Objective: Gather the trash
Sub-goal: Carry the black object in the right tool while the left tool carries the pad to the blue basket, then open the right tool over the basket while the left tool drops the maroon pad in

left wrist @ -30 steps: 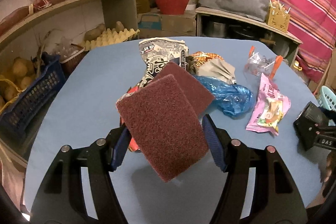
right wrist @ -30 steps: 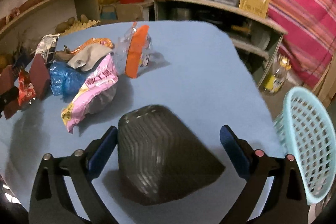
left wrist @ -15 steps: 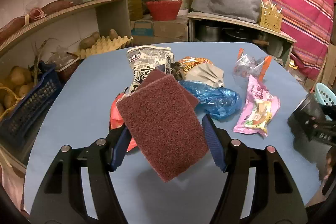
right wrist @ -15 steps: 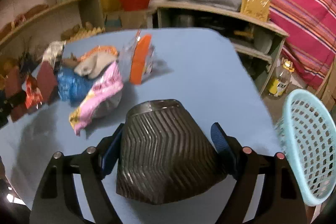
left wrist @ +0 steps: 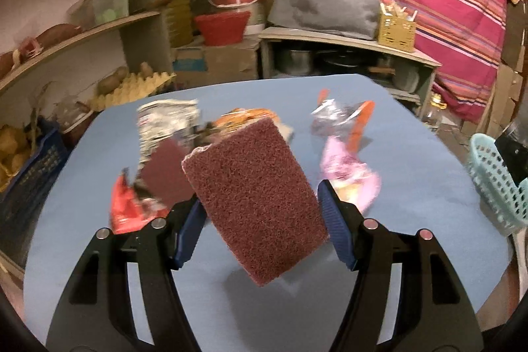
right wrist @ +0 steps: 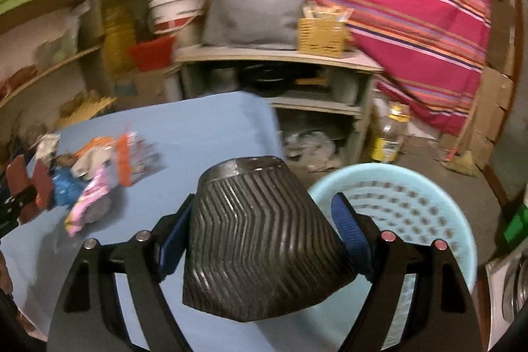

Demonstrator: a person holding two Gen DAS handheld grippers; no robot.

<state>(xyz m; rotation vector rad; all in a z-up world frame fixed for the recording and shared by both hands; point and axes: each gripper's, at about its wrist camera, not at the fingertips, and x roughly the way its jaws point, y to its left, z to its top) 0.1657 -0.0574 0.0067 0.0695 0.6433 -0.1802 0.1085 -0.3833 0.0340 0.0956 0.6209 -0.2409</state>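
The room was dim and warm-lit. Motion blur smeared the wrappers (left wrist: 346,150) and shelves (right wrist: 280,58) in both views. The fisheye bent the edges into dark corners, and soft shadows lay on the blue table (left wrist: 412,174).

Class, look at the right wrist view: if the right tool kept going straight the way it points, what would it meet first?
Probably the pale blue basket, just beyond the ribbed black cup gripped by the right tool; depth is uncertain.

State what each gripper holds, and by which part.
Left gripper: the maroon scouring pad, gripped across its side edges. Right gripper: the dark ribbed cup, gripped across its side walls.
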